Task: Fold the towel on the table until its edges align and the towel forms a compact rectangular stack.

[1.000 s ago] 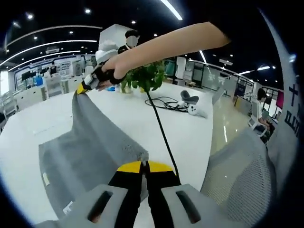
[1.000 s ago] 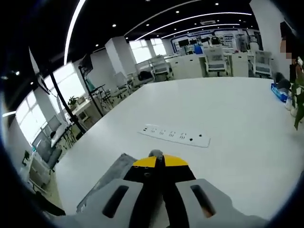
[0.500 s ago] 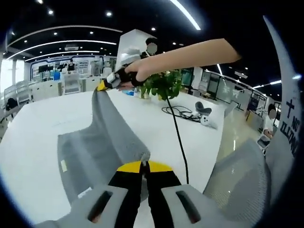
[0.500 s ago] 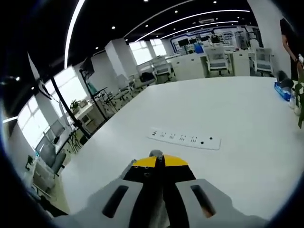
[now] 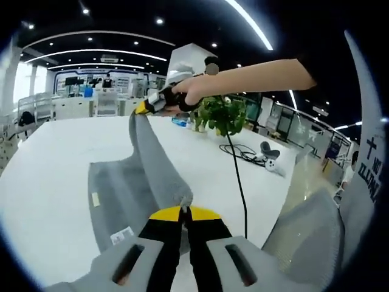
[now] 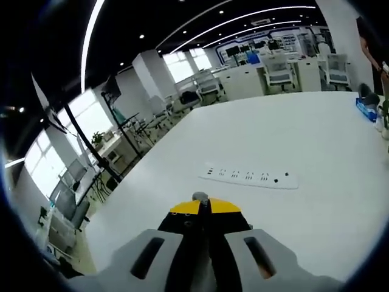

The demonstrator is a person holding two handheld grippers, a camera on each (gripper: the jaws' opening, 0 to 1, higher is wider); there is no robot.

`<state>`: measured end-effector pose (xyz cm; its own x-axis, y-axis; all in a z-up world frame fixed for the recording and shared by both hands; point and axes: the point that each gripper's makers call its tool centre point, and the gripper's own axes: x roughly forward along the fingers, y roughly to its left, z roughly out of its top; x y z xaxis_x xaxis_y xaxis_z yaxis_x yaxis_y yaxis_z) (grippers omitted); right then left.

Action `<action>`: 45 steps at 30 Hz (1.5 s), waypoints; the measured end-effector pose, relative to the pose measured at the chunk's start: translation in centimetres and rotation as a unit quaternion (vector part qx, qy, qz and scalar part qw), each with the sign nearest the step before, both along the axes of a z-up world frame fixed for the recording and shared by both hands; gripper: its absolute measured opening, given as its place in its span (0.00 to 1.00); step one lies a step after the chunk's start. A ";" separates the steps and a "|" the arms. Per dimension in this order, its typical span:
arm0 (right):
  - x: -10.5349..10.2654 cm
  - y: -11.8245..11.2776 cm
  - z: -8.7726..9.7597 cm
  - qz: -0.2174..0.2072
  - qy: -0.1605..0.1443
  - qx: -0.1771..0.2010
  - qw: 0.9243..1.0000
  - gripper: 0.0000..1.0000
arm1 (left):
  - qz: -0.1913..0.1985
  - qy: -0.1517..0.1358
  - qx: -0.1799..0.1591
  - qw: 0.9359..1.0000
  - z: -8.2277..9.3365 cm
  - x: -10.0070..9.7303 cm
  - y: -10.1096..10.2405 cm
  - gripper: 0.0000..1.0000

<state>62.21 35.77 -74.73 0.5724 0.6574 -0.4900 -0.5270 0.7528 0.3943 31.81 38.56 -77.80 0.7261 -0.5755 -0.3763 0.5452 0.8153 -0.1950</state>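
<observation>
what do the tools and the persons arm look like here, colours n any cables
Each tool, left and right, has black jaws with yellow tips on a light grey body with slotted openings. A thin black cable hangs from the right tool. The person's arm is bare, with a dark short sleeve.

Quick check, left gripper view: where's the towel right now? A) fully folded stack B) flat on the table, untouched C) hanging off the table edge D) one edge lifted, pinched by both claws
D: the grey towel has one edge raised off the table, stretched between the left claw and the right claw.
</observation>
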 end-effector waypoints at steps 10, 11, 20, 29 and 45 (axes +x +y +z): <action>-0.2 3.4 -1.8 0.015 0.012 -0.006 1.000 0.00 | 0.038 0.022 -0.011 0.999 -1.3 -0.2 3.3 0.03; -0.2 3.6 -2.0 0.016 0.013 -0.007 1.000 0.00 | 0.041 0.025 -0.011 0.999 -1.5 -0.3 3.6 0.03; -0.2 5.8 -4.3 0.029 0.023 -0.020 0.999 0.00 | 0.073 0.049 -0.031 0.996 -3.3 -0.6 5.1 0.03; -0.5 7.5 -6.9 0.032 0.037 -0.036 0.998 0.01 | 0.086 0.075 -0.030 0.993 -5.7 -0.7 6.3 0.03; 0.5 10.5 -10.7 0.050 0.043 -0.052 0.996 0.01 | 0.127 0.123 -0.069 0.982 -9.1 -1.0 8.6 0.03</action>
